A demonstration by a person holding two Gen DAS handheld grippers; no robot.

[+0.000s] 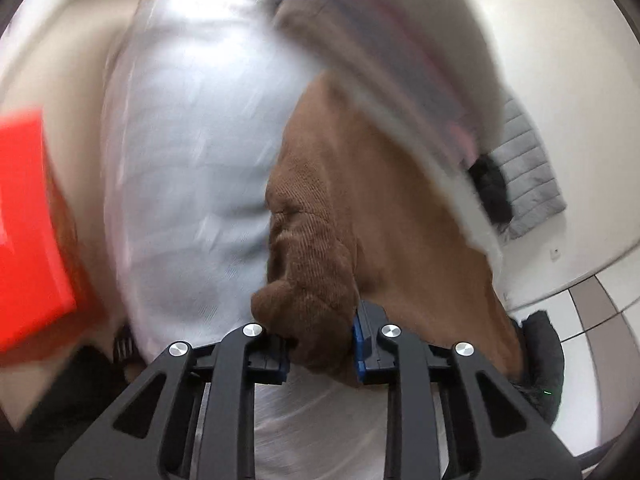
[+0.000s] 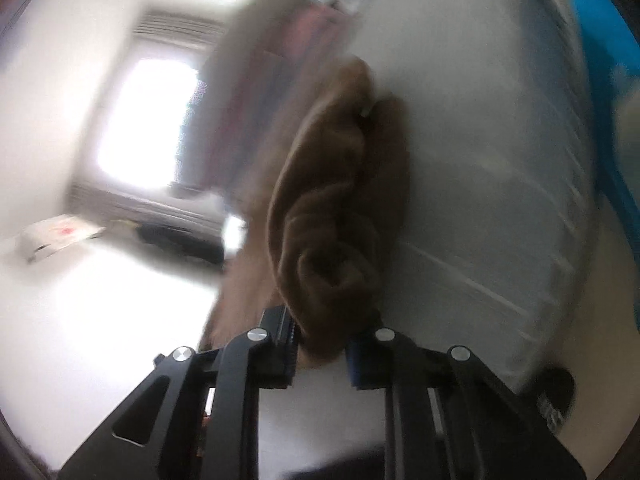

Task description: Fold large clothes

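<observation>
The brown knitted garment [image 1: 352, 208] is the thing in hand, a thick ribbed piece of clothing. In the left wrist view a bunched, rolled edge of it sits right between the jaws of the left gripper [image 1: 320, 354], which have closed in narrow and press on the wad from both sides; the blue pad on the right-hand finger [image 1: 359, 344] lies flat against the knit. From that pinch the cloth runs up and away ahead of the jaws, spreading to the right of them as a wide brown sheet.

The right gripper [image 2: 322, 354] has the same brown garment [image 2: 336, 216] clamped too: a twisted, folded lump of the knit fills the narrow gap between its jaws and rises straight ahead of them, hanging in heavy rolls.

Beyond the left jaws, up and to their left, lies a pale bluish-white sheet [image 1: 192, 152], much smeared by blur. Further left of them is a bright red block [image 1: 28, 220], too blurred to name. Ahead and to the right of the jaws, past the brown cloth, a striped grey and pink cloth [image 1: 400, 60] crosses the view, and further right a grey quilted jacket [image 1: 528, 176] lies on a white surface [image 1: 568, 60] with something black beside it.

From the right wrist, a bright window [image 2: 140, 120] glows well off to the left of the jaws, a flat white box [image 2: 60, 236] sits below it, and to the right of the jaws a pale surface [image 2: 480, 160] stretches away to a blue edge [image 2: 596, 40].
</observation>
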